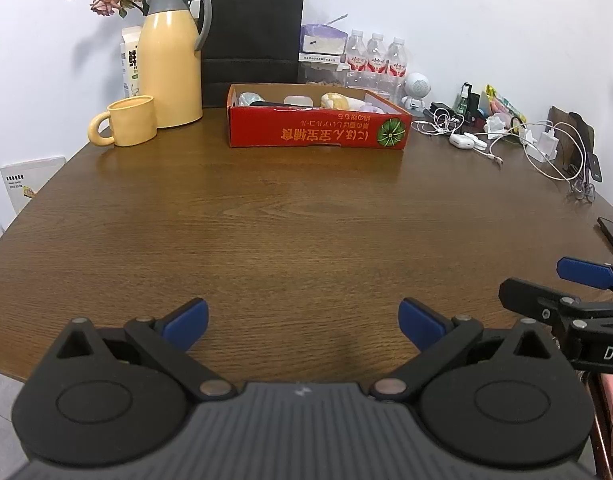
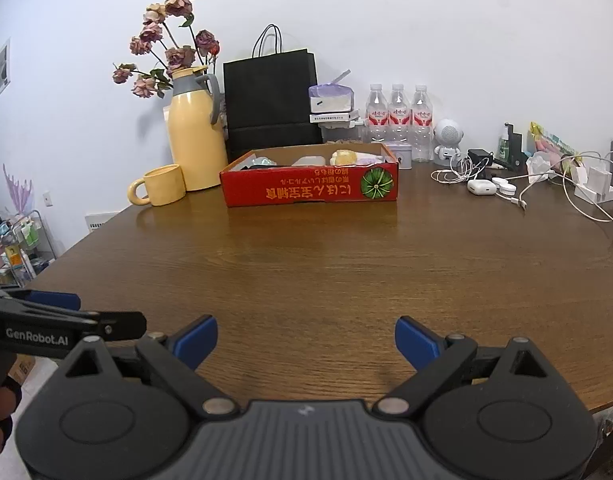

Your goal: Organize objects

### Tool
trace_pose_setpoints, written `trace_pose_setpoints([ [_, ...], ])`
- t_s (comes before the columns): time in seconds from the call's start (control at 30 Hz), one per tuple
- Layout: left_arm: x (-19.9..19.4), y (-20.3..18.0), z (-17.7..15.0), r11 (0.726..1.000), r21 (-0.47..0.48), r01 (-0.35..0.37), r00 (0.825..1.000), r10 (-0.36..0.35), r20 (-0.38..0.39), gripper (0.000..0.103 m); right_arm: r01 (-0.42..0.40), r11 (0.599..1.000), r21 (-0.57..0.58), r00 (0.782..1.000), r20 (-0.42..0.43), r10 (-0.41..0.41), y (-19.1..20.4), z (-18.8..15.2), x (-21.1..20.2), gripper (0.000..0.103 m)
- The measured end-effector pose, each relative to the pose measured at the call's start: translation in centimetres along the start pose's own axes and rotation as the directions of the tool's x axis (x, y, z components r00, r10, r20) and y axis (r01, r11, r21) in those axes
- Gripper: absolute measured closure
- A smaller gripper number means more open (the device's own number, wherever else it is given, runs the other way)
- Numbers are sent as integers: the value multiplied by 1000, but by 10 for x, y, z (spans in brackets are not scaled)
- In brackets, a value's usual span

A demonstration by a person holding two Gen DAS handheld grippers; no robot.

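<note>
Hovering low over the near edge of a wooden table [image 1: 306, 216], both grippers are empty with fingers spread wide apart. Scanning the left wrist view from the left: a yellow mug [image 1: 126, 126] and yellow thermos [image 1: 172, 56] at upper left, then a red cardboard box [image 1: 318, 130] at upper centre already holding several small items, then loose cables and a white earbud case [image 1: 462, 140] at upper right. The left gripper [image 1: 304, 322] fills the bottom centre; the right gripper [image 2: 306, 342] mirrors it in its own view. Probably the clutter on the right goes into the box: approach one small piece squarely, avoiding tangled cable.
</note>
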State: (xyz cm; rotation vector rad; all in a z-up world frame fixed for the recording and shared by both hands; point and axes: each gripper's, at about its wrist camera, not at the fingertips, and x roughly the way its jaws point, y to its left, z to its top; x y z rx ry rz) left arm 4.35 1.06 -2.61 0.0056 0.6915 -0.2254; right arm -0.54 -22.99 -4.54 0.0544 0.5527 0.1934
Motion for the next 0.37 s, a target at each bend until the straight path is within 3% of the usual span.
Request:
trace_pose_setpoints([
  [0.3, 2, -3, 1, 1000, -6, 1, 1000, -1, -11, 0, -12, 1000, 4, 1000, 2, 12, -1, -1, -3, 7],
  [0.37, -1, -1, -1, 1000, -17, 5, 1000, -5, 24, 0, -13, 1000, 5, 1000, 7, 13, -1, 0, -3, 7],
])
